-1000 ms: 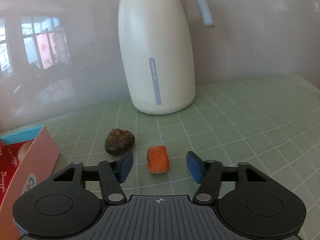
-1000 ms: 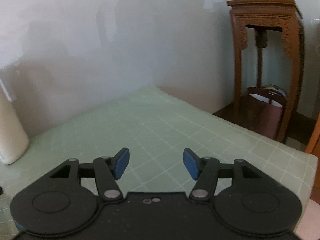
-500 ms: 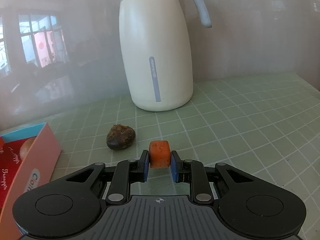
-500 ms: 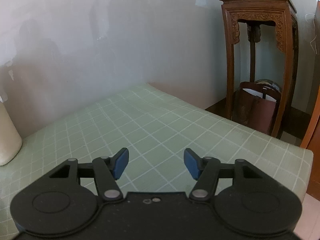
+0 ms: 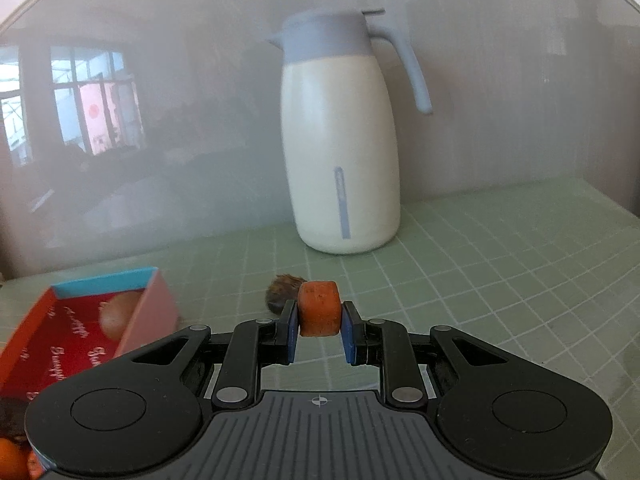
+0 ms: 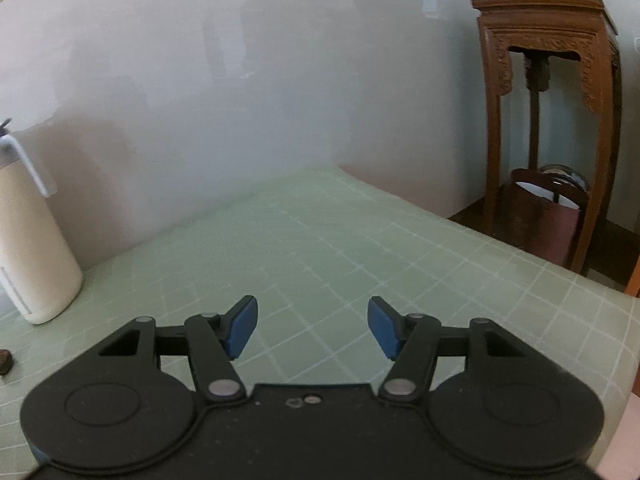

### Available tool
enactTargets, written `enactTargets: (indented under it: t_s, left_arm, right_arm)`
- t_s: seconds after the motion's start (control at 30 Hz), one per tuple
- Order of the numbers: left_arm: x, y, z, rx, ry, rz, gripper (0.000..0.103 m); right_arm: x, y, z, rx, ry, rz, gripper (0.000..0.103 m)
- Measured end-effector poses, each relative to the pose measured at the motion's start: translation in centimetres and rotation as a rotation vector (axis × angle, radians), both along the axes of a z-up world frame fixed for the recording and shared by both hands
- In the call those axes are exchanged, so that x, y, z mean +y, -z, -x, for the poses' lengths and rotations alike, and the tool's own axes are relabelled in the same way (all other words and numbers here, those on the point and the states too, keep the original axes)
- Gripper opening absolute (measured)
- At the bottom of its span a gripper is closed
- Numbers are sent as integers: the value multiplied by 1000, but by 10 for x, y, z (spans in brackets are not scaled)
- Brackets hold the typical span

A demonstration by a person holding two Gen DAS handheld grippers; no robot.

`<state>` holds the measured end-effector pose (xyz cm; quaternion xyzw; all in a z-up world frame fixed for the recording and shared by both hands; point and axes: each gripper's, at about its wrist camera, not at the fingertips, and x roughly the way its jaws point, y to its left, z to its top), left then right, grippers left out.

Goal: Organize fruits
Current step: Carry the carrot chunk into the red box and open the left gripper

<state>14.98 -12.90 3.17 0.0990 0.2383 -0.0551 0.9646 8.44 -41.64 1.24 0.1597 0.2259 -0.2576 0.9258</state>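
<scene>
Orange and stubby, the carrot piece [image 5: 319, 309] sits clamped between the blue pads [image 5: 291, 334] of the left gripper [image 5: 320, 330], held off the green checked tablecloth [image 5: 500, 280] in front of the cream jug [image 5: 340, 152]. A dark brown fruit [image 5: 282, 294] lies on the cloth between the jug and the carrot piece, partly hidden behind it. Left of the jug, nearer the gripper, stands a red box [image 5: 72, 336] with a round pale fruit [image 5: 118, 312] inside. The right gripper [image 6: 312, 328] hangs with its jaws apart and nothing between them, over bare cloth to the right of the jug.
</scene>
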Motion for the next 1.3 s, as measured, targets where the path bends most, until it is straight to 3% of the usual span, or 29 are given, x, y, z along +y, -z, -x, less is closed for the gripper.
enactTargets:
  t_s: [0.6, 1.1, 1.3]
  left_arm:
    - [101, -28, 19, -71, -140, 34, 23]
    - [184, -13, 25, -38, -280, 2, 23]
    - [210, -1, 21, 10, -328, 43, 23]
  right_arm:
    - [84, -10, -37, -11, -159, 20, 61]
    - [143, -13, -57, -19, -272, 14, 61]
    - [154, -11, -58, -15, -291, 23, 62]
